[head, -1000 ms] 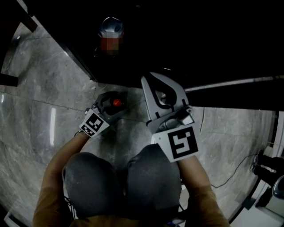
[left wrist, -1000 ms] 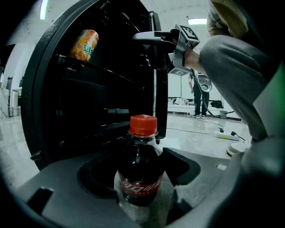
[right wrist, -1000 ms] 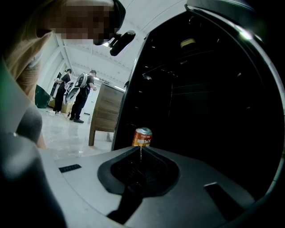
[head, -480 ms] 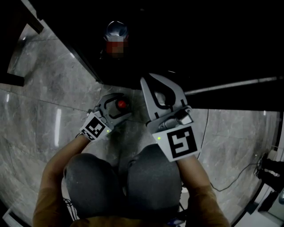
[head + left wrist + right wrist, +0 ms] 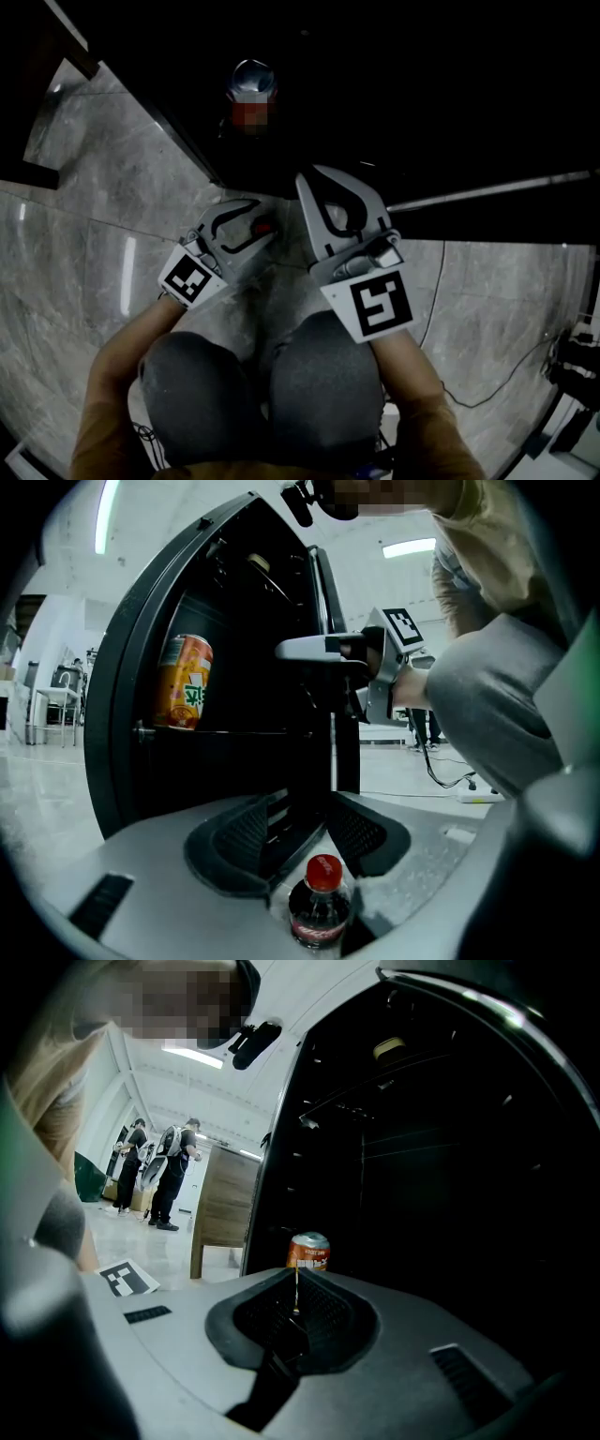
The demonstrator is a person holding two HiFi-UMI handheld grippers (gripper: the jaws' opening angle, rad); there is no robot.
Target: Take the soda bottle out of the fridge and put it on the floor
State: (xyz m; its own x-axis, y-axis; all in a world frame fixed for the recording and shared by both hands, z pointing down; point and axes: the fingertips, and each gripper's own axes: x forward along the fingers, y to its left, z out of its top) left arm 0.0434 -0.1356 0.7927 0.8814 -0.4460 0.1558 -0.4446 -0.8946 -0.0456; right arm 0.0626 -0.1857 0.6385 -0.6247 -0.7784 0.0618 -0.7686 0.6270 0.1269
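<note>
Down by the crouching person's knees, the small dark soda bottle with the red cap already stands upright on the grey marble-look floor. The left gripper hangs just above it, released, its jaws just now drawing partway in with nothing between them, so the put-down looks finished to me. Beside it the right gripper is clenched on nothing and held level, apparently idle, facing the open black fridge, where an orange drink can sits on a shelf.

left hand-held gripper: raised | jaws: closing, empty | soda bottle: below them
</note>
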